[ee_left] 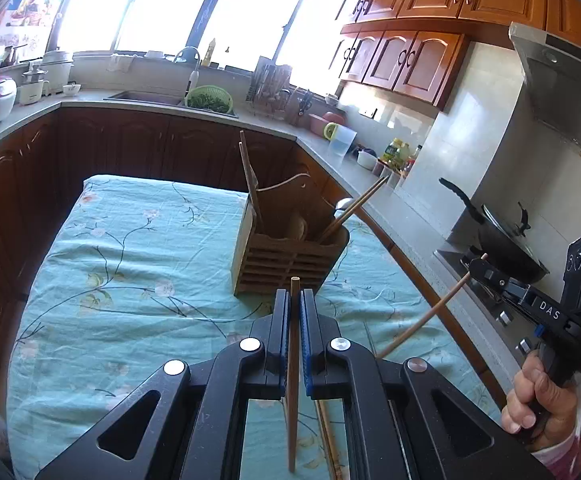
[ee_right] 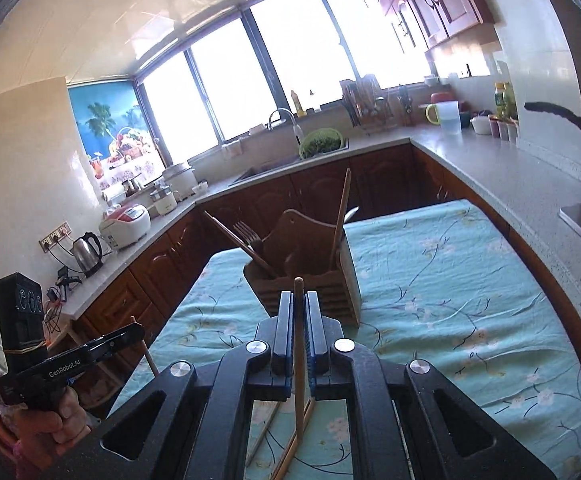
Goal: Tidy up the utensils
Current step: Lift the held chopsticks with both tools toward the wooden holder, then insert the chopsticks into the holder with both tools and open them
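Floral teal tablecloth [ee_left: 138,240], wooden utensil holder [ee_left: 286,256], kitchen counter [ee_left: 374,184], perhaps stone.

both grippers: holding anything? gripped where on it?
Each holds one chopstick. Left gripper is shut on its chopstick near the top end. Right gripper is shut on its chopstick likewise; both shafts hang below the jaws.

Teal tablecloth [ee_left: 138,240] with pale flowers and dark vines — brown slatted wooden utensil holder [ee_left: 286,256], green colander [ee_left: 209,99].
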Demonstrator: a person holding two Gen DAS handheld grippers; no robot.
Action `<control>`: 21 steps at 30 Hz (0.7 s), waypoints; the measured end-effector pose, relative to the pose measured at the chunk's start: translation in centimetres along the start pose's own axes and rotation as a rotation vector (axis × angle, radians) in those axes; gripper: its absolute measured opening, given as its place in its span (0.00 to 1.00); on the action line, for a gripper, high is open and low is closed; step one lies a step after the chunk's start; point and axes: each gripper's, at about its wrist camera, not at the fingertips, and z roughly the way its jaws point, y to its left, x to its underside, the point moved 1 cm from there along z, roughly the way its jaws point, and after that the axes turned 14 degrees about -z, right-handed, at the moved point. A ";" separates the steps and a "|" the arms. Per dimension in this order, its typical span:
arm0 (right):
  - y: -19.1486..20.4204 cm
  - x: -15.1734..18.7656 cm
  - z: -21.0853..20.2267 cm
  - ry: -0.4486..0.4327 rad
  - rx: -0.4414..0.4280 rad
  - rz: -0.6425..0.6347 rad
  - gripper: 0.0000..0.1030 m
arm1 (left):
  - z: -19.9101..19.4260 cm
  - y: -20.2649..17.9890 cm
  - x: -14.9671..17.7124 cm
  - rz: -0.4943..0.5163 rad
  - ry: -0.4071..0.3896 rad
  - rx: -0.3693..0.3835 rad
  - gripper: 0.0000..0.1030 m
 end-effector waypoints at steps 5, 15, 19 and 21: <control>-0.3 -1.0 -0.6 -0.031 0.016 -0.007 0.05 | -1.0 0.0 0.2 -0.001 -0.040 0.001 0.03; -1.0 -1.3 0.1 -0.041 0.022 0.004 0.05 | -0.3 -0.1 -0.2 0.006 -0.070 0.003 0.03; -1.3 -2.1 0.7 -0.054 0.027 0.000 0.05 | 0.2 -0.4 -1.2 0.016 -0.096 0.010 0.03; -1.4 -2.7 1.0 -0.065 0.031 -0.003 0.05 | 0.5 -0.6 -1.9 0.024 -0.114 0.017 0.03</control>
